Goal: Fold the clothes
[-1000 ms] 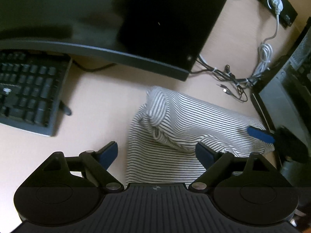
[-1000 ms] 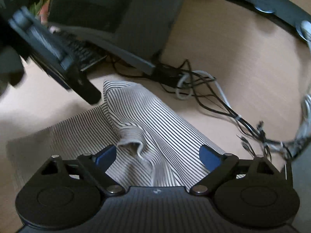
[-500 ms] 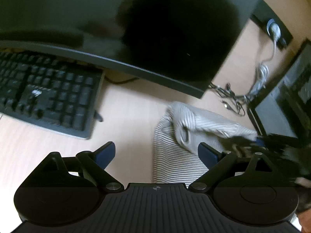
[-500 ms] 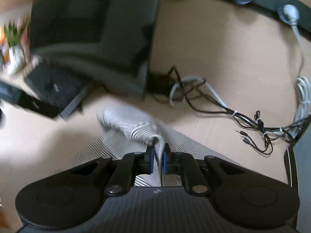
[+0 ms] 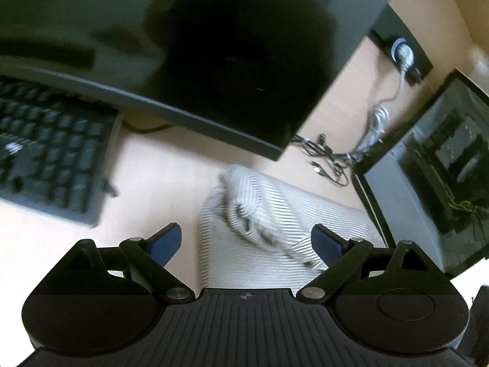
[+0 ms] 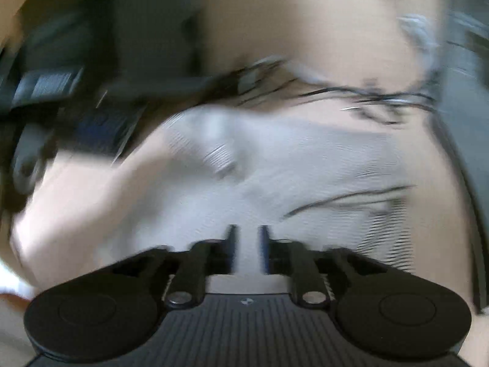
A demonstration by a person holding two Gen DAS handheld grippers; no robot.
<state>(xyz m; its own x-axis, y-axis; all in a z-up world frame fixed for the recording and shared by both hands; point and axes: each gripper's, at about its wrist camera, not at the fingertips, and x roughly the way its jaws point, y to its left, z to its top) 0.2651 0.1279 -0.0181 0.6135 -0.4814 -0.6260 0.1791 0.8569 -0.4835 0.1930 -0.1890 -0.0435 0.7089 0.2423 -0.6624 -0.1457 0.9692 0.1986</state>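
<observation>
A white garment with thin dark stripes (image 5: pixel 275 214) lies partly folded on the light wooden desk (image 5: pixel 152 165), with a bunched fold on top. My left gripper (image 5: pixel 247 244) is open and empty, held just above the garment's near edge. In the right wrist view, which is heavily blurred, the striped garment (image 6: pixel 290 168) fills the middle. My right gripper (image 6: pixel 247 244) has its fingers close together with a small gap, and pale cloth shows between them; I cannot tell whether they pinch it.
A black keyboard (image 5: pixel 45 156) lies at the left. A dark monitor (image 5: pixel 198 46) stands behind the garment. Tangled cables (image 5: pixel 330 159) and a power strip (image 5: pixel 403 55) lie at the back right. A dark computer case (image 5: pixel 434 177) stands at the right.
My right gripper, shut on the garment's fold half a second ago, has swung fast and its view is blurred; its fingers stand slightly apart. The bunched fold lies lower. The left gripper stays open.
</observation>
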